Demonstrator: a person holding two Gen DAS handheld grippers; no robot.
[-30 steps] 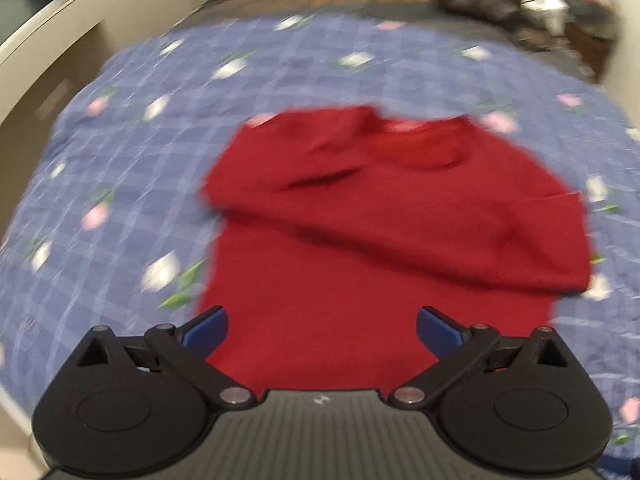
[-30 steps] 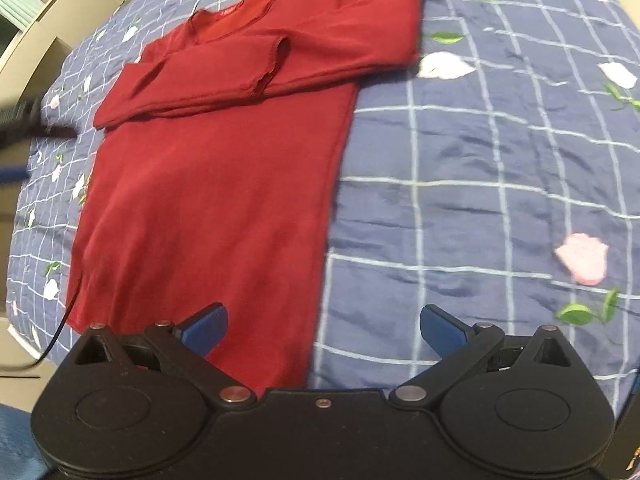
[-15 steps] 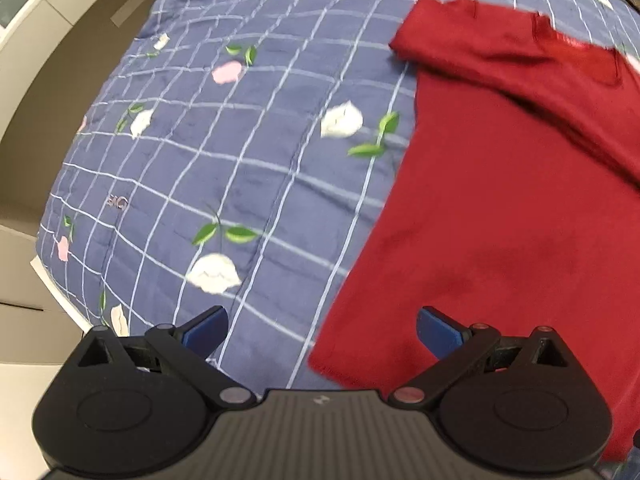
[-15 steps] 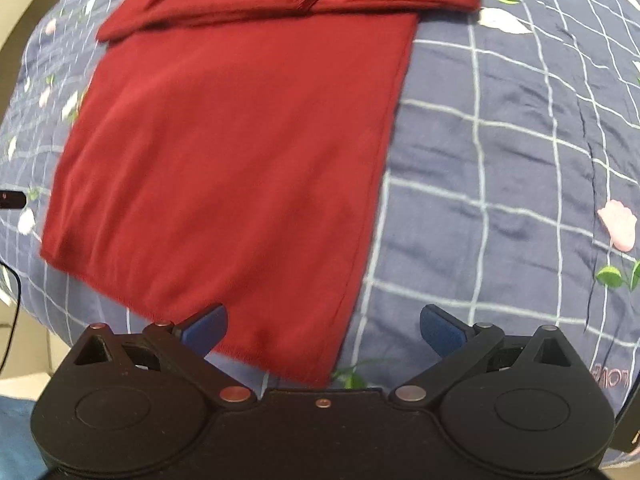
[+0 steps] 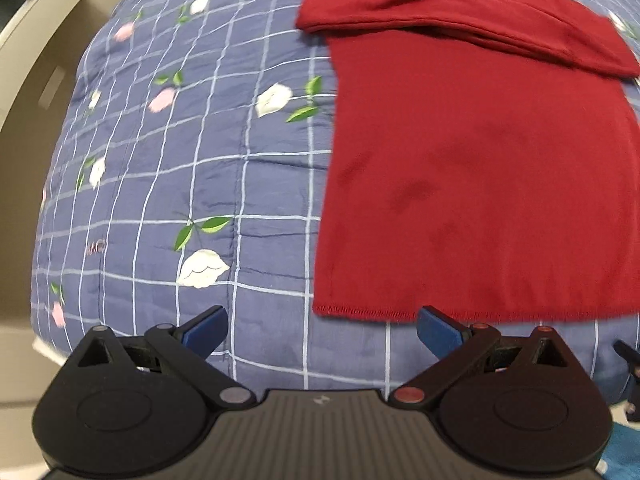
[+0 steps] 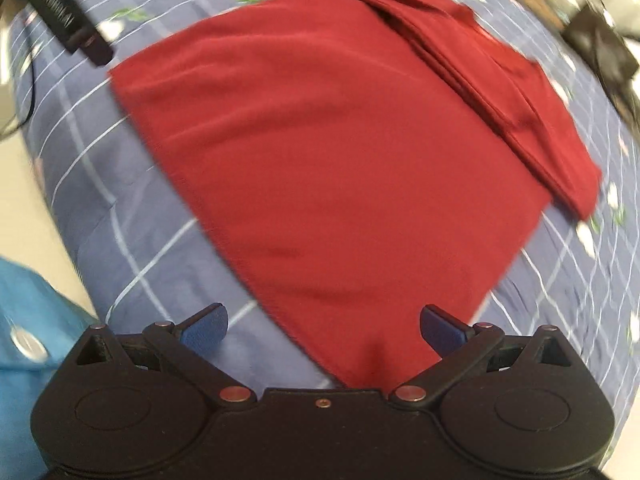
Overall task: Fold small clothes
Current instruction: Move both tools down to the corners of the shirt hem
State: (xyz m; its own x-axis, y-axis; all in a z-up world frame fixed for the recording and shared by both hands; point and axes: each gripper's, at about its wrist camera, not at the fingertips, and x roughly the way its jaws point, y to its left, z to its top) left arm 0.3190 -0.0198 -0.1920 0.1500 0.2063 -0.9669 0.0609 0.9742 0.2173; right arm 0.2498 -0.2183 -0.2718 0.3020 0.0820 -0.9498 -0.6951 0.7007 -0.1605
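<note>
Red knit top [image 5: 480, 168] lies flat on the bed's quilt [image 5: 168, 168], sleeves folded across its chest, hem toward both tongs. The quilt is blue, checked with pale lines and printed flowers; small lettering on it is unreadable. Left tongs [image 5: 322, 330] and right tongs [image 6: 323, 326] are released, gripping nothing.

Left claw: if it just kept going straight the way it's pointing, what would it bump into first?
Probably the red shirt's bottom hem, at its left corner; the open left claw faces it above the blue quilt. Depth is unclear.
</note>
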